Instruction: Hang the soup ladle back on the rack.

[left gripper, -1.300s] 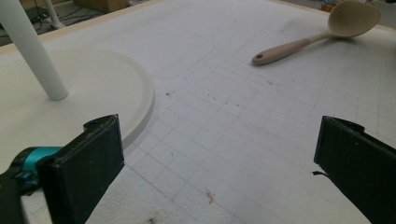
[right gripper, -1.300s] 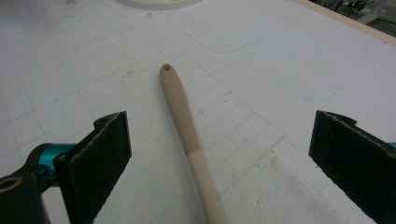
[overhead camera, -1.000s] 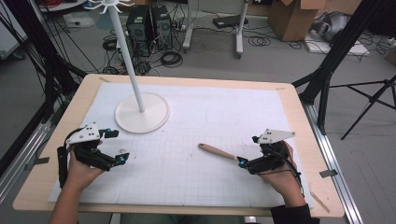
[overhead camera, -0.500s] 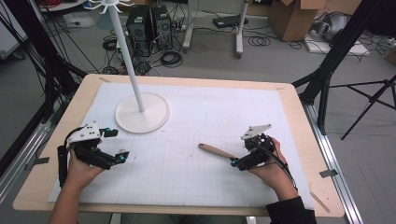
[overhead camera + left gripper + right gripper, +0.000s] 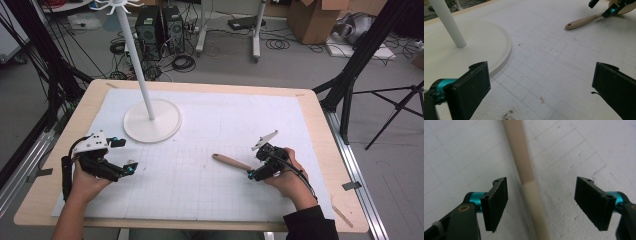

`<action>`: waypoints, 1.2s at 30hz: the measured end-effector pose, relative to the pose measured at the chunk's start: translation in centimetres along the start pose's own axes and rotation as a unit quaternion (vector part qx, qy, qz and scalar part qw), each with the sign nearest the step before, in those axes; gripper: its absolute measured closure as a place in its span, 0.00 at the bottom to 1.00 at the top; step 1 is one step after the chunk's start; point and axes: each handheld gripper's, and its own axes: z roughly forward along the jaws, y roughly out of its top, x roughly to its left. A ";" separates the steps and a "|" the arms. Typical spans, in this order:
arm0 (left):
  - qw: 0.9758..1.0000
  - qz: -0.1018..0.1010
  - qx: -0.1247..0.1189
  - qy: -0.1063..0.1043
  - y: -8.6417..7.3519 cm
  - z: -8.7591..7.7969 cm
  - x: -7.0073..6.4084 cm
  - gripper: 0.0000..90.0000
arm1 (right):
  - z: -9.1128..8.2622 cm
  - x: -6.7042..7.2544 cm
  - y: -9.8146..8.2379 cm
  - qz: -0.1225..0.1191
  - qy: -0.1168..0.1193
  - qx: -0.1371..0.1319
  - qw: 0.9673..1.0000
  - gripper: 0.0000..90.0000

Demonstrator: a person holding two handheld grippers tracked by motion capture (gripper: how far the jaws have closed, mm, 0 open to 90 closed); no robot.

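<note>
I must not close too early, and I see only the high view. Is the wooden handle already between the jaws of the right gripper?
Observer: Yes. In the right gripper view the wooden handle lies between the jaws of the right gripper, which have just been closing; neither pad touches it.
Operator: Is it centred?
Observer: No, it lies nearer the jaw at that view's left.
Operator: And the left gripper?
Observer: The left gripper is open, with bare mat between its jaws.
</note>
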 end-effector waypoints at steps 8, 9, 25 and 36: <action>1.000 -0.001 0.001 -0.001 0.0 0.0 0.0 0.02 | 0.3 0.0 0.3 -0.010 0.002 0.035 0.999 0.40; 1.000 0.000 0.002 -0.001 0.0 0.0 0.0 0.02 | 0.3 0.0 0.3 -0.010 0.002 0.035 0.999 0.40; 1.000 -0.001 0.001 0.000 -0.1 0.0 0.0 0.02 | 0.7 0.3 1.0 -0.041 0.019 0.078 0.996 0.57; 1.000 -0.001 0.001 -0.001 -0.1 0.0 0.0 0.02 | 1.0 0.1 1.1 -0.044 0.033 0.090 0.994 0.72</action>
